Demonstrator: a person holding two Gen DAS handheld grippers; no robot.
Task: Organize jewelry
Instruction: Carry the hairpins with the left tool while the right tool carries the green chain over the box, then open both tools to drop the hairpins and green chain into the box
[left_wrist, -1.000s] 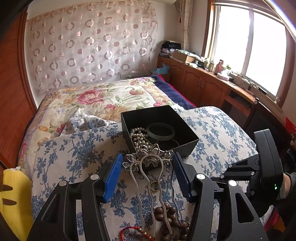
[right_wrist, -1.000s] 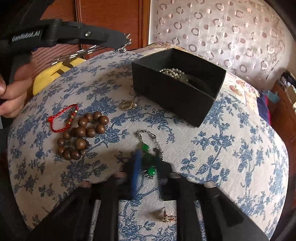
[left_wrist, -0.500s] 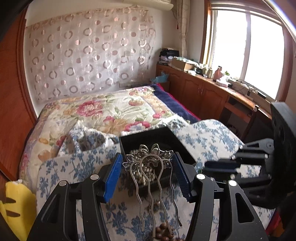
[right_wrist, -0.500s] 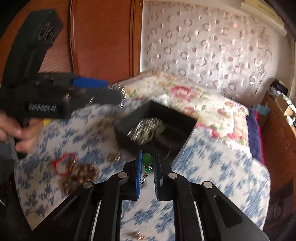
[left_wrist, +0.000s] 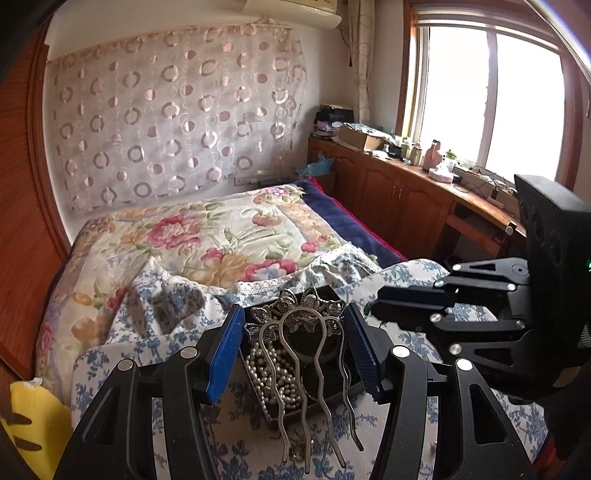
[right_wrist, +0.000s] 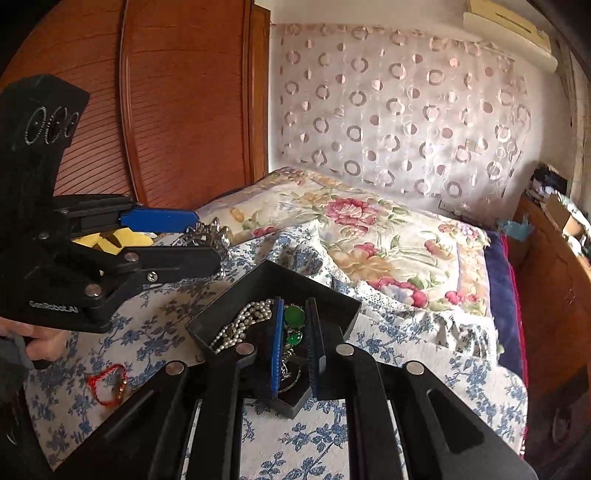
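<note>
Since the earlier frames both grippers have risen from the bedcover, and the black jewelry box, which was lying ahead of them, is now sitting under their fingertips. The left gripper is clamping a silver hair comb by its ornate flower head between the blue pads, and the wavy prongs are hanging down toward the camera. The right gripper is pinching a green-stone pendant with its jaws almost together (a thin chain is dangling below the stones). Both pieces are hovering over the open box, and inside it a pearl strand is lying against the left wall. A red cord bracelet is lying on the blue floral bedcover, left of the box. At the left edge a person's hand is gripping the handle of the left gripper.
</note>
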